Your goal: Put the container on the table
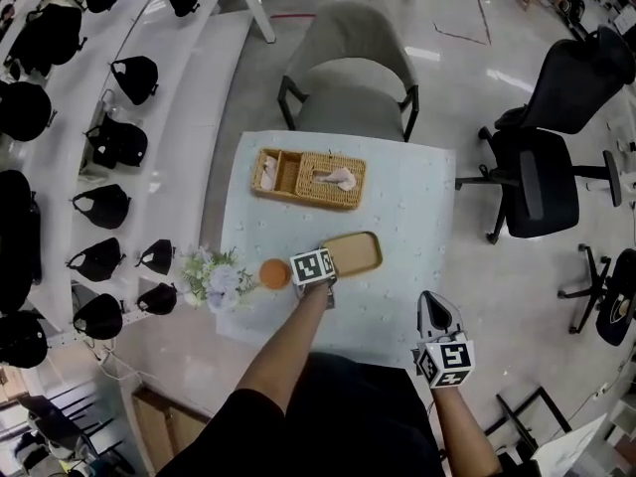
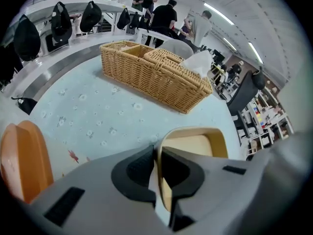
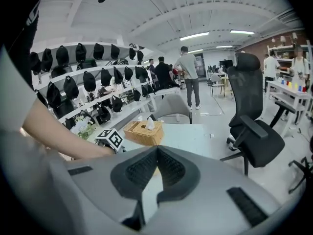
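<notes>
A shallow tan container (image 1: 356,253) with rounded corners sits over the pale blue table (image 1: 417,197), in front of the wicker basket. My left gripper (image 1: 323,266) is at its near left end, under its marker cube. In the left gripper view the left gripper (image 2: 156,154) is shut on the container's (image 2: 198,148) thin rim. Whether the container's base touches the tablecloth I cannot tell. My right gripper (image 1: 432,304) hovers at the table's near right corner; in the right gripper view its jaws (image 3: 157,153) meet with nothing between them.
A wicker basket (image 1: 308,178) with a tissue stands at the table's far side. An orange round object (image 1: 274,273) and a small flower bunch (image 1: 213,276) are at the near left. A grey chair (image 1: 350,78) is behind the table, black office chairs (image 1: 542,167) on the right, shelves of black bags (image 1: 99,137) on the left.
</notes>
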`<control>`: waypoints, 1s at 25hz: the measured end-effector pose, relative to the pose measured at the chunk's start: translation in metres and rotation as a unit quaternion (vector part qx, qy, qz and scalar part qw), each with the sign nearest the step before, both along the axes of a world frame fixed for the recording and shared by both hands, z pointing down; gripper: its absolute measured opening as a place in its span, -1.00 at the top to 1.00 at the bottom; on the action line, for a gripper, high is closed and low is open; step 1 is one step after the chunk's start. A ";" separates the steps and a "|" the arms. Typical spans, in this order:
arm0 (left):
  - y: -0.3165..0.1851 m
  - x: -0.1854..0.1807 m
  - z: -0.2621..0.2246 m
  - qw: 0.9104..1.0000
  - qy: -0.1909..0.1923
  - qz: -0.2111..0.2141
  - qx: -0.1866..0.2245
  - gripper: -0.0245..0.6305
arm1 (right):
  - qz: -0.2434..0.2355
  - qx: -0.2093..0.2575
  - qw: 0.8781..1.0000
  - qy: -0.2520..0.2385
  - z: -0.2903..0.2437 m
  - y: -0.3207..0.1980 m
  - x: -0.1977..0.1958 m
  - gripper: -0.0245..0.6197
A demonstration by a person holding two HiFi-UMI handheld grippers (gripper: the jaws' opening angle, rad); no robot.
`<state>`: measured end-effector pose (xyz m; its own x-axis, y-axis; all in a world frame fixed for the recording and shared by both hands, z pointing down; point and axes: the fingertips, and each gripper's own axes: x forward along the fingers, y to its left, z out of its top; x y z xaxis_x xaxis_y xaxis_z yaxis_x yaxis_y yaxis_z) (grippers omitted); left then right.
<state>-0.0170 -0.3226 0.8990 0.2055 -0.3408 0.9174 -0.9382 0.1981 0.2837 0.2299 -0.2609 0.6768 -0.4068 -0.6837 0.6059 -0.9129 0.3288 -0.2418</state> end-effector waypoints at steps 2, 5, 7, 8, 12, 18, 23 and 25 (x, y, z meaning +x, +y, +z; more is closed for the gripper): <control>-0.005 -0.004 0.006 1.000 -0.006 0.002 -0.002 0.89 | 0.000 -0.008 1.000 0.003 0.006 0.001 0.002 0.93; -0.010 -0.009 0.013 1.000 -0.016 0.013 -0.007 0.89 | -0.007 -0.014 1.000 0.008 0.011 0.003 0.002 0.93; -0.013 -0.010 0.017 1.000 -0.020 0.021 -0.010 0.89 | -0.012 -0.020 1.000 0.012 0.015 0.006 0.001 0.93; -0.014 -0.011 0.019 0.999 -0.022 0.022 -0.012 0.89 | -0.016 -0.023 1.000 0.015 0.016 0.008 0.000 0.93; -0.016 -0.014 0.025 0.999 -0.029 0.026 -0.019 0.89 | -0.038 -0.021 0.999 0.028 0.019 0.009 -0.008 0.93; -0.018 -0.010 0.028 0.997 -0.047 0.052 -0.017 0.89 | -0.046 -0.025 0.998 0.028 0.024 0.008 -0.012 0.93; -0.020 -0.011 0.025 0.998 -0.043 0.046 -0.005 0.86 | -0.045 -0.019 0.998 0.027 0.023 0.010 -0.012 0.93; -0.021 -0.012 0.023 0.998 -0.038 0.042 0.000 0.66 | -0.048 -0.020 0.998 0.024 0.023 0.013 -0.012 0.93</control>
